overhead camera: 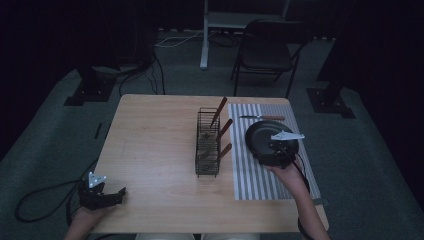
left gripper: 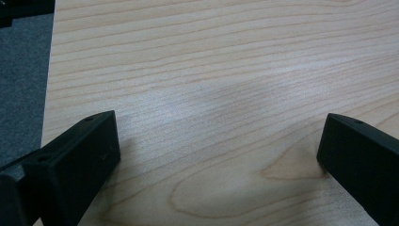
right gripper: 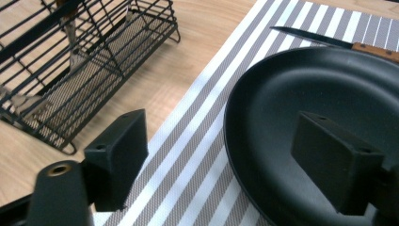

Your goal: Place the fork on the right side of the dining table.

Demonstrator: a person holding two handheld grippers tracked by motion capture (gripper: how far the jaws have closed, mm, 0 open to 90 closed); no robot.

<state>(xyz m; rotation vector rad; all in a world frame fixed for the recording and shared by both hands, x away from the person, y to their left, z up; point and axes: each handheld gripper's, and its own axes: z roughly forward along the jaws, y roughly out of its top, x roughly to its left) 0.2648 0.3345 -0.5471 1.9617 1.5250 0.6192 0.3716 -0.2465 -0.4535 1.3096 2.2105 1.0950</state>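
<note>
A black plate (overhead camera: 265, 137) (right gripper: 329, 89) lies on a grey-and-white striped placemat (overhead camera: 260, 182) (right gripper: 197, 141) at the table's right. Beyond it on the mat lies a wooden-handled knife (overhead camera: 262, 118) (right gripper: 320, 40). My right gripper (overhead camera: 274, 146) (right gripper: 221, 129) hovers open over the plate's near left rim, one jaw above the mat, the other above the plate, nothing between them. A black wire rack (overhead camera: 207, 142) (right gripper: 70, 70) holding wooden-handled utensils stands left of the mat. My left gripper (overhead camera: 116, 196) (left gripper: 221, 125) sits open at the near left corner over bare wood.
The wooden table (overhead camera: 155, 145) (left gripper: 211, 70) has a broad bare stretch left of the rack. Behind the table stand a dark folding chair (overhead camera: 267, 52) and a white desk frame (overhead camera: 205, 35). A black cable (overhead camera: 35, 205) loops on the carpet at the near left.
</note>
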